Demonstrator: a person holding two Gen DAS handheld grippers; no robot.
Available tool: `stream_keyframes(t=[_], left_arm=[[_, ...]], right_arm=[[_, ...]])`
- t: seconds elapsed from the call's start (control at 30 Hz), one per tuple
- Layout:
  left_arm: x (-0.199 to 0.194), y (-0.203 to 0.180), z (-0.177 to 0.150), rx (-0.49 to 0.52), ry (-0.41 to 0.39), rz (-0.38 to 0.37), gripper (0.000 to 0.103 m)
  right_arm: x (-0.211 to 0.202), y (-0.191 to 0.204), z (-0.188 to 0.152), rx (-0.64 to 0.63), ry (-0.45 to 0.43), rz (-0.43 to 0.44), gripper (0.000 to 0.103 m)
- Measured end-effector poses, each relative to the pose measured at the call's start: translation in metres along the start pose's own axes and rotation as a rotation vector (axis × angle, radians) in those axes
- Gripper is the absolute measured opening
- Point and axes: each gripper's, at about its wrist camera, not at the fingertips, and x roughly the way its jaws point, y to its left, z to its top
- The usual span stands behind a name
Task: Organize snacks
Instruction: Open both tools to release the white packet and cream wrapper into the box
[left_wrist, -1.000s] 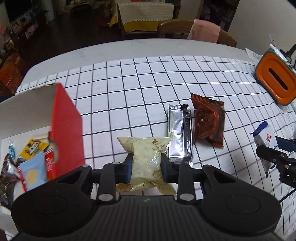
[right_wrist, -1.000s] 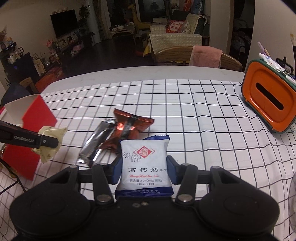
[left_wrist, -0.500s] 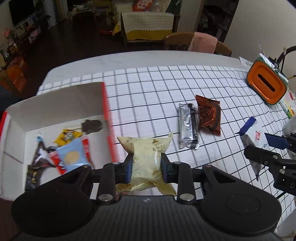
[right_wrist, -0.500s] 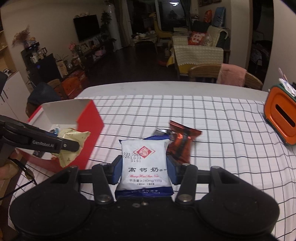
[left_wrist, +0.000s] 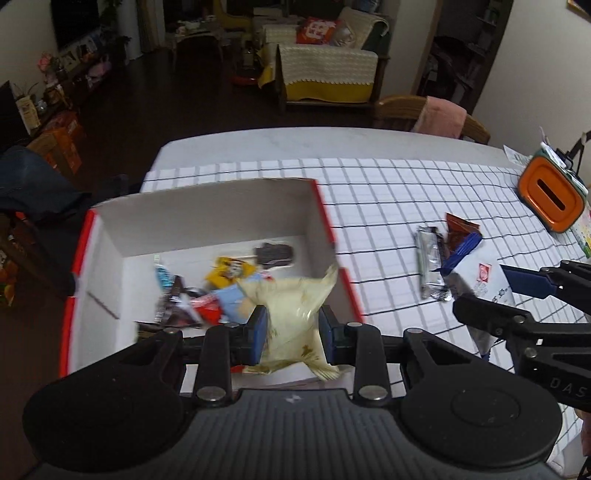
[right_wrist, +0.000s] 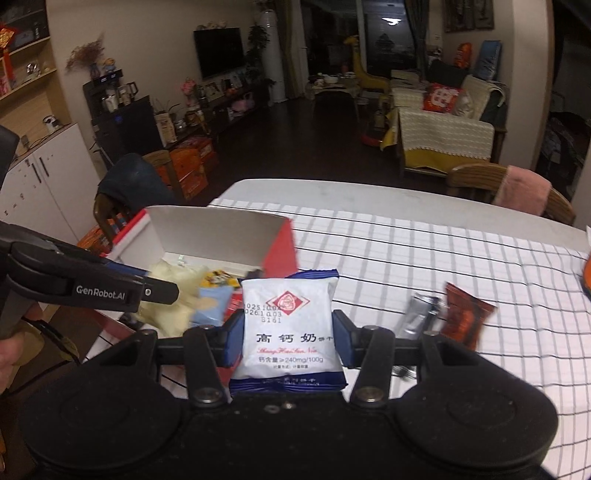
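Between my left gripper's (left_wrist: 291, 334) fingers: yellow snack pouch (left_wrist: 291, 314), clamped above the box (left_wrist: 207, 218).
Light, soft, crushable; I hold mid-body. My right gripper (right_wrist: 289, 341) likewise clamps the white milk-biscuit packet (right_wrist: 290, 325).

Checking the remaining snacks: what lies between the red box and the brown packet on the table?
In the left wrist view, a silver packet lies between the red box and brown packet, beside the latter.

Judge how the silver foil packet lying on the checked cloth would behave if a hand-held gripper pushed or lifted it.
The silver foil packet lies flat and long, so it would probably slide, not roll. Its shiny wrapper looks slippery, so a loose pinch may slip. It appears slim and light; pushing it rightward would likely nudge the brown packet close beside it.
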Motion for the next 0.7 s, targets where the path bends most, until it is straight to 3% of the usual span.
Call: stream_keyframes(t=[0.4,0.7], left_arm=[[0.005,0.074,-0.012,-0.067,0.011,0.045,0.03],[0.008,0.115,-0.03,-0.128,0.02,0.068,0.03]], right_arm=[[0.053,0.054,0.016,-0.039,0.042,0.0,0.048],[0.116,0.087,0.025,-0.087,0.129,0.002,0.048]])
